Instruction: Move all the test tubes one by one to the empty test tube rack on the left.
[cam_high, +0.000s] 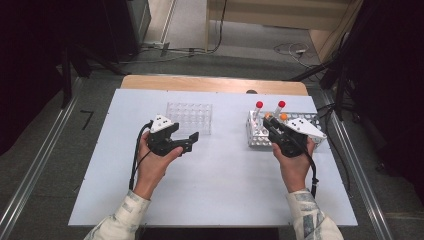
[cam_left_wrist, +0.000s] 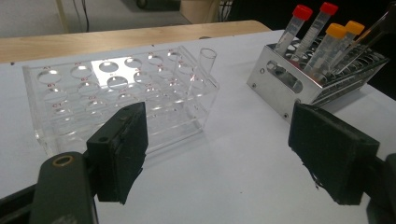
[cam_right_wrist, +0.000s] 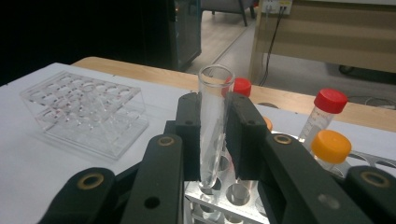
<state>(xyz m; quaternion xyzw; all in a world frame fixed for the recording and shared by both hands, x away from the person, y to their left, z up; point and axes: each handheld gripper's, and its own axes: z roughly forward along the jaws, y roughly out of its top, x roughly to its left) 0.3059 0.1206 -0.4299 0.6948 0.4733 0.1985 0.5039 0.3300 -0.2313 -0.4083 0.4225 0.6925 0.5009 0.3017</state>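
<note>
The glass test tube is clear, uncapped and round-bottomed, standing upright with its base just over the holes of the metal rack, at about 3 o'clock on the table. The right gripper has both pads clenched on the tube's middle. The left gripper, near 9 o'clock, holds its jaws wide and released, facing the clear acrylic rack.
</note>
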